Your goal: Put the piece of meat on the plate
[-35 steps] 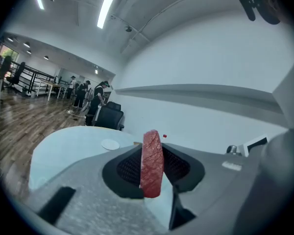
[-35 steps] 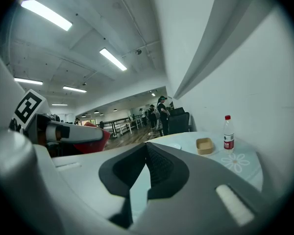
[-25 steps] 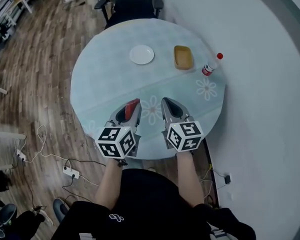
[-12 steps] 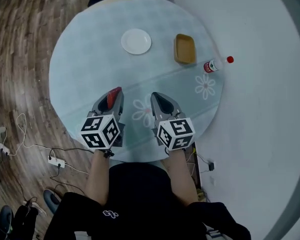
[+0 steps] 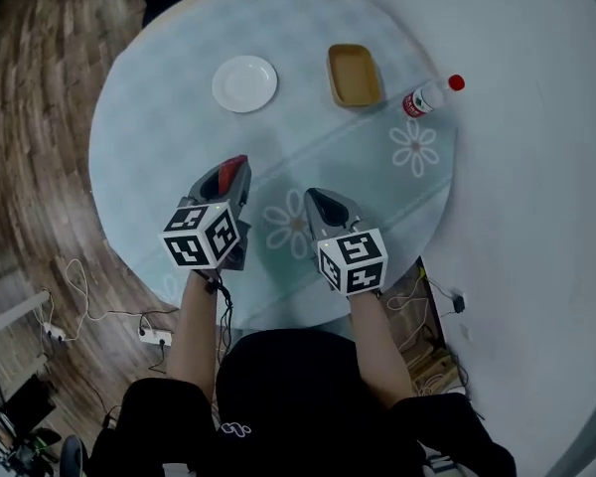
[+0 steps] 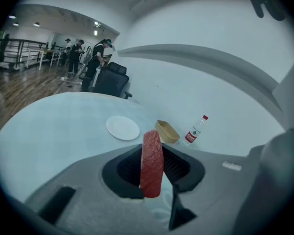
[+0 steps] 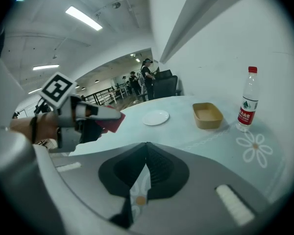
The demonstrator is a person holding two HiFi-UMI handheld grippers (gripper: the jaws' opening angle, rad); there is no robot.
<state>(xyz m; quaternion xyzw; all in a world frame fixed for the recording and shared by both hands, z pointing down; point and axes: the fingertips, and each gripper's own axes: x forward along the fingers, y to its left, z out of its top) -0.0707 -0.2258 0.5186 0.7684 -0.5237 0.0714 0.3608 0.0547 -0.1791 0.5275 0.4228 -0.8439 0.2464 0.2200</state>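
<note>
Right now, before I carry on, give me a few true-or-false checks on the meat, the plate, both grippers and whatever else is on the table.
1. The left gripper is clamped on the piece of meat. True.
2. The meat lies on the plate. False: the plate is bare and the meat is in the left gripper.
3. The right gripper is shut with nothing in it. True.
4. The bottle stands between the plate and the tray. False: the tray sits between the plate and the bottle.

Seemingly open tabletop [image 5: 159,157] toward the plate [image 5: 244,83]
</note>
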